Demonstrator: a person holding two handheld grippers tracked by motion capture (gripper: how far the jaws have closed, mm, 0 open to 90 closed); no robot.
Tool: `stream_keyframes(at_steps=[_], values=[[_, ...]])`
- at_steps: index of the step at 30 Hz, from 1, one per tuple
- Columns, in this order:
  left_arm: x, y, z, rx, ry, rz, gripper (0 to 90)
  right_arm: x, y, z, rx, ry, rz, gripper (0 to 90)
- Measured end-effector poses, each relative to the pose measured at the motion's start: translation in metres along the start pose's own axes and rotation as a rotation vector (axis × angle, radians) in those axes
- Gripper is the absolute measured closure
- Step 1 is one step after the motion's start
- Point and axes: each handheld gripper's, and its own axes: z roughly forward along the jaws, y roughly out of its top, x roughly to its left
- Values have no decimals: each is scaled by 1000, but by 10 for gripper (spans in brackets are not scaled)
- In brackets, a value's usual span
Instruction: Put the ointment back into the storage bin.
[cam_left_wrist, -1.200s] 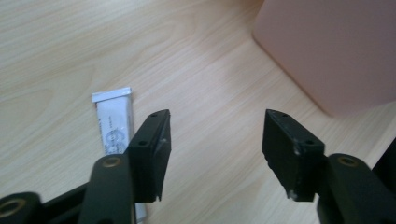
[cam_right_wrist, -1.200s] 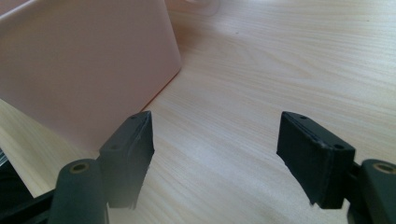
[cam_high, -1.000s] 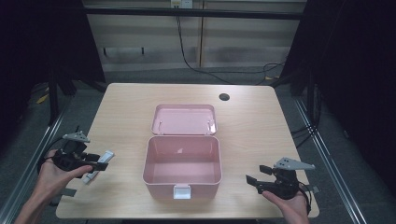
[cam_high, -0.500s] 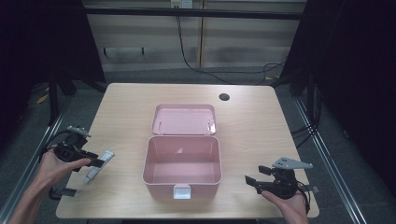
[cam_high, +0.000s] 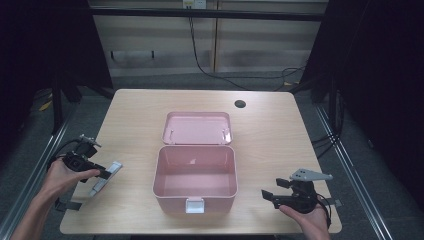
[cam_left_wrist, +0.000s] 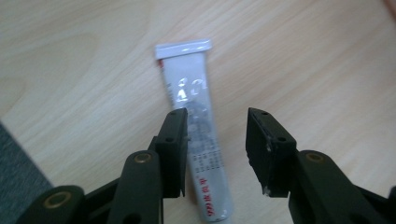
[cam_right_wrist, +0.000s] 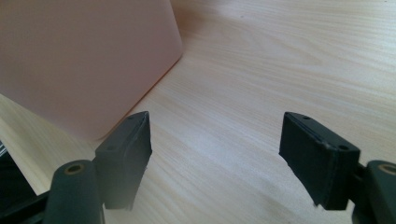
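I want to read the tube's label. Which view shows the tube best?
The left gripper view: the tube lies close up between the open fingers, print visible. The high view shows it small, left of the pink box.

Setting: a lab-style recording booth. Pale wood tabletop (cam_high: 280, 145) with a cable hole (cam_high: 240, 104), metal frame rails (cam_high: 350, 150) along its sides, black curtains (cam_high: 380, 60) at both flanks, loose cables (cam_high: 210, 70) on grey floor behind.
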Motion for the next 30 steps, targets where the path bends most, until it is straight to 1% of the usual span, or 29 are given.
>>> stream_keyframes(at_steps=[1,2,3,5,6,7,8,9,11,12,13,15,16,17,18,19,20,21,22,24,25,26,27,30], values=[[2,0,1,1,-10,-3,598,0,0,0,3,-2,-1,249],[3,-1,3,2,-10,-18,607,0,0,0,3,1,1,249],[4,-1,4,6,3,-17,608,0,0,1,3,-1,-2,250],[5,-2,7,22,-1,-21,614,0,0,1,3,2,1,249],[5,-2,7,28,0,-11,619,0,0,0,3,1,1,249],[4,-2,9,29,-1,-14,627,0,0,0,3,-1,1,249],[2,-1,10,32,14,-11,627,0,0,0,4,0,2,249],[0,0,11,39,24,1,627,-1,0,0,4,1,2,249],[-1,2,13,66,41,4,628,-1,0,1,4,2,0,248],[-2,3,16,78,60,8,636,-1,0,1,6,2,1,247],[-2,4,17,93,63,10,650,0,0,1,5,1,-3,247],[-4,5,21,103,72,18,654,0,0,1,5,5,-7,247],[-6,5,22,116,82,22,665,0,0,1,5,5,-7,246],[-7,7,23,118,78,29,665,0,0,1,5,5,-7,246],[-8,8,23,124,84,32,681,-1,0,0,8,3,0,246],[-12,11,25,152,108,54,683,-1,0,0,8,4,0,246],[-12,11,25,152,108,54,683,-1,0,0,8,4,0,246],[-15,12,26,162,119,72,683,-1,0,0,9,4,1,247],[-20,16,27,192,149,101,684,0,0,0,9,6,0,247],[-22,17,28,199,156,103,681,0,0,0,8,8,-3,247],[-23,18,29,198,162,107,682,0,0,1,8,7,-4,247],[-23,20,30,207,167,116,681,0,0,1,8,8,-5,247],[-24,21,30,217,163,119,681,0,0,1,8,8,-5,247],[-22,22,30,211,157,113,686,0,0,0,10,6,-2,247]])
